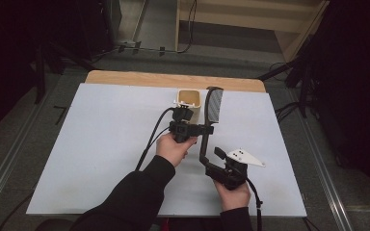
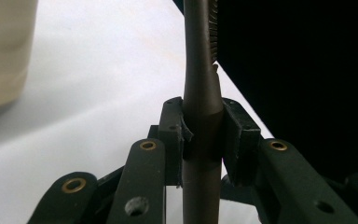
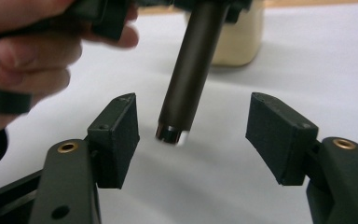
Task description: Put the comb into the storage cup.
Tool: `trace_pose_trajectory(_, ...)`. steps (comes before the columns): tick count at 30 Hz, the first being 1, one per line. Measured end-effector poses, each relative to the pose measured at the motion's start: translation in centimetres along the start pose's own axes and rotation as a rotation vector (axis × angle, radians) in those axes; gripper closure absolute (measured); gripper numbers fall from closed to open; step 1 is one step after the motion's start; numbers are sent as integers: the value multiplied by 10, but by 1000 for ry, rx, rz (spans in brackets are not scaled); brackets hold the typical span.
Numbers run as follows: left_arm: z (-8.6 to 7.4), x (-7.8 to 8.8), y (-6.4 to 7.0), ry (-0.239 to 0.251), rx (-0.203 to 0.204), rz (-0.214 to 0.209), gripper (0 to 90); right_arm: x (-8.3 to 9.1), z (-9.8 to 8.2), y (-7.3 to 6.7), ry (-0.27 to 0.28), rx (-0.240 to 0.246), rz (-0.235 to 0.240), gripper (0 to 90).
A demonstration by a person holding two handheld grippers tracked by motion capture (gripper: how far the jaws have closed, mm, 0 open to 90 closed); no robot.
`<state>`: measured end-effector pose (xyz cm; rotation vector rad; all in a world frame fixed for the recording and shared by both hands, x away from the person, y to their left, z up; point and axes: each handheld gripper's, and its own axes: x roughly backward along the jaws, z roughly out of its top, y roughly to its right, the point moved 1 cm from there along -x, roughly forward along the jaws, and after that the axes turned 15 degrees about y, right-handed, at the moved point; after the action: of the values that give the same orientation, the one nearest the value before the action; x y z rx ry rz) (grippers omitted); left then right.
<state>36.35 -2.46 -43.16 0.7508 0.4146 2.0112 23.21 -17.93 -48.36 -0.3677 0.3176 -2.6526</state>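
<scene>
So I'm holding the comb (image 1: 213, 111) with my left gripper (image 1: 198, 129), just right of centre in the high view, and the pads are clamping its dark round handle from both sides. In the left gripper view that handle (image 2: 201, 121) is running straight up the middle of the frame between the two jaws, with the teeth starting near the top. The comb is standing tilted off the white table (image 1: 101, 144), toothed end pointing toward the top of the frame, right beside the little beige cup (image 1: 191, 101). My right gripper (image 1: 214, 161) is sitting lower right of centre in the high view, and its jaws are spread wide, not gripping anything. In the right gripper view the handle's butt end (image 3: 175, 133) is hanging between the two pads with clear gaps on both sides, and my left hand (image 3: 28, 60) is showing blurry in the upper left.
</scene>
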Motion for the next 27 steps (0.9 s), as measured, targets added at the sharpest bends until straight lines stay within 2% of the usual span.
trace_pose_trajectory(5,-2,-1,0,-21,-27,1,727,0,4,2,-64,19,64,321)
trace_pose_trajectory(9,-2,-1,1,-31,-47,3,727,1,7,3,-75,71,120,327)
trace_pose_trajectory(11,-2,-1,1,-36,-51,1,727,-1,7,4,-107,44,156,323)
trace_pose_trajectory(15,-2,0,1,-42,-61,2,727,-2,10,4,-139,57,184,314)
trace_pose_trajectory(20,-1,2,0,-45,-69,0,727,-4,10,7,-172,48,219,293)
trace_pose_trajectory(23,0,4,0,-43,-72,-6,727,-5,9,7,-196,94,223,277)
trace_pose_trajectory(27,1,6,0,-43,-72,-13,727,-4,9,7,-214,104,233,267)
